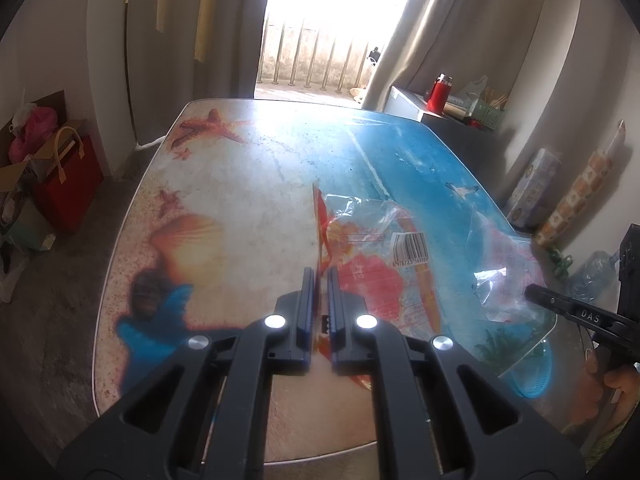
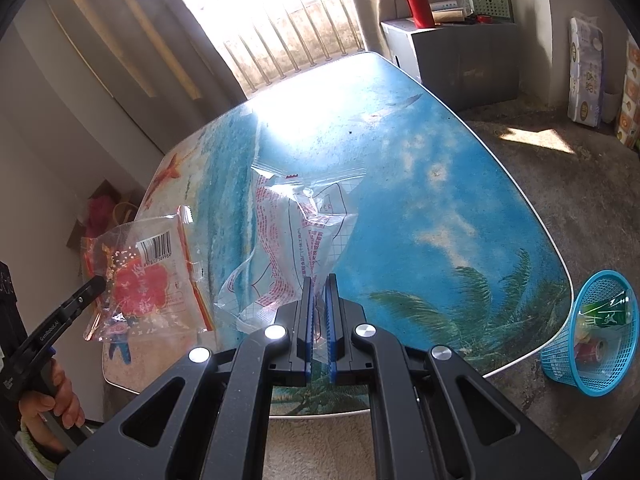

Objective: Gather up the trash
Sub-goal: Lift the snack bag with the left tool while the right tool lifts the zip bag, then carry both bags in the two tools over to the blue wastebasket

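My left gripper [image 1: 320, 276] is shut on the edge of a clear wrapper with orange-red print and a barcode [image 1: 384, 264], which hangs above the beach-print table [image 1: 248, 184]. The same wrapper [image 2: 148, 280] shows at the left of the right wrist view, pinched by the left gripper [image 2: 98, 282]. My right gripper [image 2: 319, 284] is shut on a clear plastic bag with red writing [image 2: 288, 236], lifted over the table [image 2: 400, 184]. That bag [image 1: 508, 268] appears at the right of the left wrist view, held by the right gripper [image 1: 532, 292]. A blue mesh basket [image 2: 596, 344] holding trash sits on the floor by the table's right corner.
A grey cabinet [image 2: 460, 60] with a red flask [image 2: 418, 4] stands behind the table. Packs of paper goods [image 2: 586, 72] lean on the right wall. Bags and boxes [image 1: 52, 184] sit on the floor to the left. A hand [image 2: 52, 404] grips the left tool's handle.
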Motion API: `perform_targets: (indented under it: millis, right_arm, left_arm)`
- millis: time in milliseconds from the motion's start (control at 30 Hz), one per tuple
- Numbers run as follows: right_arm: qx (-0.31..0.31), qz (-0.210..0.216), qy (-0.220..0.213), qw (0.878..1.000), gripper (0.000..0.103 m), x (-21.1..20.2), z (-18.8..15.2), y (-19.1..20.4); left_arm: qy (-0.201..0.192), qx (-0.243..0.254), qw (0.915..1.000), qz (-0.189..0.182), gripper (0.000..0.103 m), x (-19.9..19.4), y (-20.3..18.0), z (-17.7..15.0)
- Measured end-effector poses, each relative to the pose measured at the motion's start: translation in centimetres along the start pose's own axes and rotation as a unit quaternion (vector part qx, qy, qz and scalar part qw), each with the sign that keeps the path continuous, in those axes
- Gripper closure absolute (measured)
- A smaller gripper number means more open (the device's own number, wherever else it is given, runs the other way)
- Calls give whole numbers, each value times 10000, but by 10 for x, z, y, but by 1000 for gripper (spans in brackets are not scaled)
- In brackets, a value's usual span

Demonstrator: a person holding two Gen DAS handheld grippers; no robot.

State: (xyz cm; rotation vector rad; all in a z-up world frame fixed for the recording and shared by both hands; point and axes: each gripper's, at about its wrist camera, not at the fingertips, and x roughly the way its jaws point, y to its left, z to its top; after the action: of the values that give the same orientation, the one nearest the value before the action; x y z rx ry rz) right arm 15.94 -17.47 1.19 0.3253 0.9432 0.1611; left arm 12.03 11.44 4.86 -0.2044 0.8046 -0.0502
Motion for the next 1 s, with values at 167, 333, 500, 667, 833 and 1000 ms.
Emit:
perform_targets:
  millis: [167, 333, 500, 667, 833, 1000]
  right_arm:
    - [17, 30, -67, 10000, 97, -6, -2, -2]
    - [47, 68, -158, 9998, 97, -15, -5, -7]
    - [102, 84, -330, 9994, 97, -32, -10, -12]
    - [224, 50, -581, 9980, 97, -57, -18, -24]
    - [470, -31, -872, 9951, 97, -87, -34, -46]
    - [940, -93, -1165, 9887, 97, -114, -61, -83]
  left_arm:
    - [-72, 60, 10000, 5, 98, -6, -4, 0]
    - [-149, 136, 9998, -9, 98, -14, -9, 0]
    - [-265, 247, 9993, -93, 98, -24, -18, 0]
    - [-408, 466, 9977, -265, 98, -34, -37, 3]
    - [-519, 786, 9942, -526, 98, -42, -68, 5]
    - [-487, 1268, 9872, -839, 98, -42, -114, 4]
